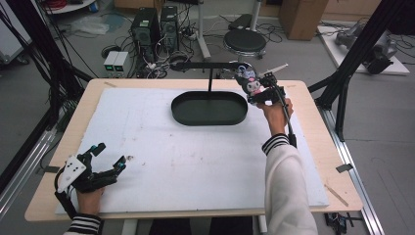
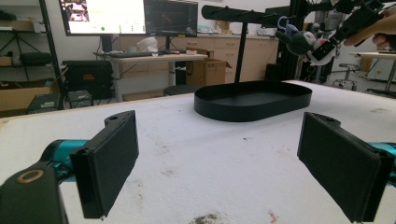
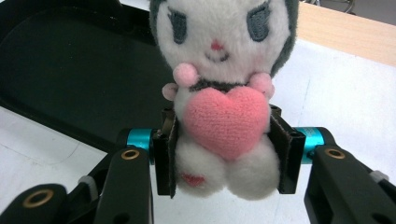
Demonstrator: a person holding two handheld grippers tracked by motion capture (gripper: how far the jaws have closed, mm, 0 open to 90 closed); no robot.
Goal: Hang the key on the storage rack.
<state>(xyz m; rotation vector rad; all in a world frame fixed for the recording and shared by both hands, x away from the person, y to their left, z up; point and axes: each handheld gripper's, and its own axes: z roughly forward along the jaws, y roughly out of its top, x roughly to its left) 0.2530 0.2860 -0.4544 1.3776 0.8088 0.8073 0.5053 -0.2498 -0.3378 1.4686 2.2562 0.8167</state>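
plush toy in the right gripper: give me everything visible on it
The plush toy is a small soft doll: white fuzzy face and body, dark grey hood, grey stitched eyes, pink nose, pink paws hugging a pink heart. It sits upright facing the camera, squeezed at its lower body between the right gripper's pads. In the high view it is held in the air by the stand's crossbar, near the black tray's right end.

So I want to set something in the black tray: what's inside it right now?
The black tray looks empty in the high view, apart from the stand's post rising from it. In the left gripper view its near wall hides part of the floor.
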